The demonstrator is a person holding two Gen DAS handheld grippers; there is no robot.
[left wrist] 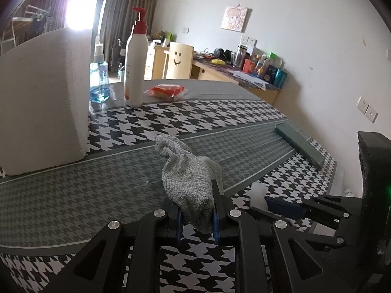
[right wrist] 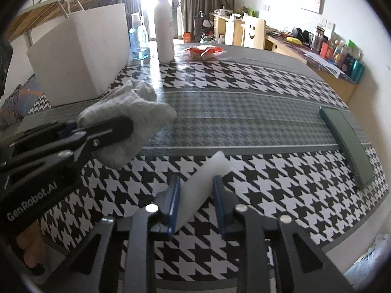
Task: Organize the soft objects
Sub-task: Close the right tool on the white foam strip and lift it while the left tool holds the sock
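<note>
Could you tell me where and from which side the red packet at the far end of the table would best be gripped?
A judgement: take the red packet by its clear wrapper edge, coming from the near side. It lies flat, and the lotion bottle stands close on its left, so that side looks cramped.

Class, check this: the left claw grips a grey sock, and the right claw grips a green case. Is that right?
Not quite. The left claw does grip the grey sock, but the right claw grips a white block; the green case lies on the table, per the right wrist view.

grey sock (left wrist: 189,183) held aloft, white block (right wrist: 207,178) tilted
</note>
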